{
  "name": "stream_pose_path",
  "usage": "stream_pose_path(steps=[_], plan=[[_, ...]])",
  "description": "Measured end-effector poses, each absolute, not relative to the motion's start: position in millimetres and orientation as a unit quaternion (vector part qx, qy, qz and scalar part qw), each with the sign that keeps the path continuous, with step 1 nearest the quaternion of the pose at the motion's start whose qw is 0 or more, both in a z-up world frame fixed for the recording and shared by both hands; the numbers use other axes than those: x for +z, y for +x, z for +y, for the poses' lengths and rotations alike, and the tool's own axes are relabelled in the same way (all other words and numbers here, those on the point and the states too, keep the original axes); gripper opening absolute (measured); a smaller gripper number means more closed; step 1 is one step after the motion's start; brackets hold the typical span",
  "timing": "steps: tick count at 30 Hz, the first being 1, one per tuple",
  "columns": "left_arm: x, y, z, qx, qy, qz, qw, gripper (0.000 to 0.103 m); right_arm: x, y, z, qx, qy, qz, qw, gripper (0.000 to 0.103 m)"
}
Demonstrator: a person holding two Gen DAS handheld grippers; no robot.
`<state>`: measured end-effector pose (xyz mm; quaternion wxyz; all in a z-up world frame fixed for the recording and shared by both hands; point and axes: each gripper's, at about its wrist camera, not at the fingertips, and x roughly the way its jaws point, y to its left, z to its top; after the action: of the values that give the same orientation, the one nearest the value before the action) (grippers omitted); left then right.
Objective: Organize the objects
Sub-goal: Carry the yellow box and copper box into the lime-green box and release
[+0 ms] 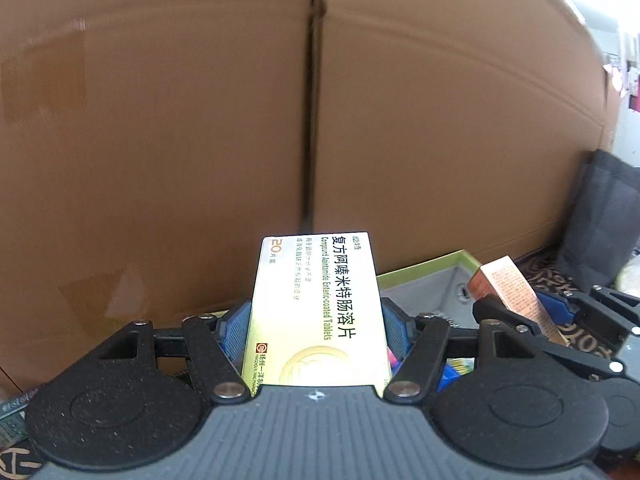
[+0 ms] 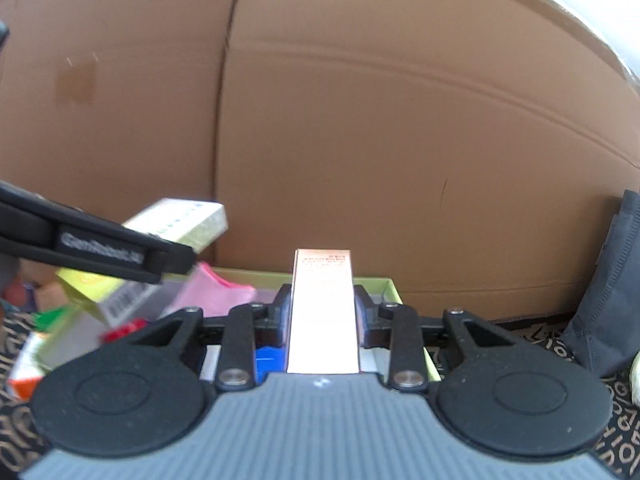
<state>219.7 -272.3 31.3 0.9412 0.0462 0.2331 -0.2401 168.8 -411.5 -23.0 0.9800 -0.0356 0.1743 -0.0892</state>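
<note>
Left wrist view: the left gripper (image 1: 316,316) has its jaws clenched on a yellow tablet box (image 1: 316,304), which stands out forward between the blue pads (image 1: 234,324). Ahead of the jaws lies a green-rimmed tray (image 1: 424,270), behind it a cardboard wall (image 1: 160,120).

Right wrist view: the right gripper (image 2: 322,312) grips a narrow peach carton (image 2: 322,308), jaws clamped on its sides, above the tray (image 2: 388,282).

Risk, as judged: both boxes are held near their rear ends; a knock against the other gripper could twist one loose.

yellow tablet box (image 1: 316,312) — "compound azintamide enteric-coated tablets", "20"; black claw arm (image 2: 104,250) — "genrobot.ai", blurred.
</note>
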Motion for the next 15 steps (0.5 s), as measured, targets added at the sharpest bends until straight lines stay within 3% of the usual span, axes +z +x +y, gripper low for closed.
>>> stream_pose_path(steps=[1,2,3,7,10,15], plan=[[27.1,222.2,-271.3,-0.246,0.041,0.236,0.939,0.072,-29.2,173.9,-414.1,-0.081,-0.033,0.178,0.98,0.033],[23.2,223.4,-269.6,-0.254,0.039,0.241,0.936,0.084,-35.0,177.7,-415.8,-0.073,-0.032,0.189,0.979,0.041],[20.0,222.6,-267.5,-0.249,0.042,0.246,0.936,0.091,-40.3,177.6,-415.3,-0.077,-0.033,0.196,0.977,0.063],[10.7,204.0,-254.6,-0.213,0.068,0.205,0.953,0.092,-52.0,151.0,-406.7,-0.069,-0.036,0.156,0.985,0.088],[10.7,196.6,-245.4,-0.218,0.064,0.194,0.954,0.095,-55.5,134.7,-394.8,-0.07,-0.031,0.14,0.987,0.099],[19.2,169.8,-210.9,-0.214,0.04,0.175,0.96,0.095,-45.5,117.6,-374.4,-0.062,-0.036,0.128,0.989,0.103]])
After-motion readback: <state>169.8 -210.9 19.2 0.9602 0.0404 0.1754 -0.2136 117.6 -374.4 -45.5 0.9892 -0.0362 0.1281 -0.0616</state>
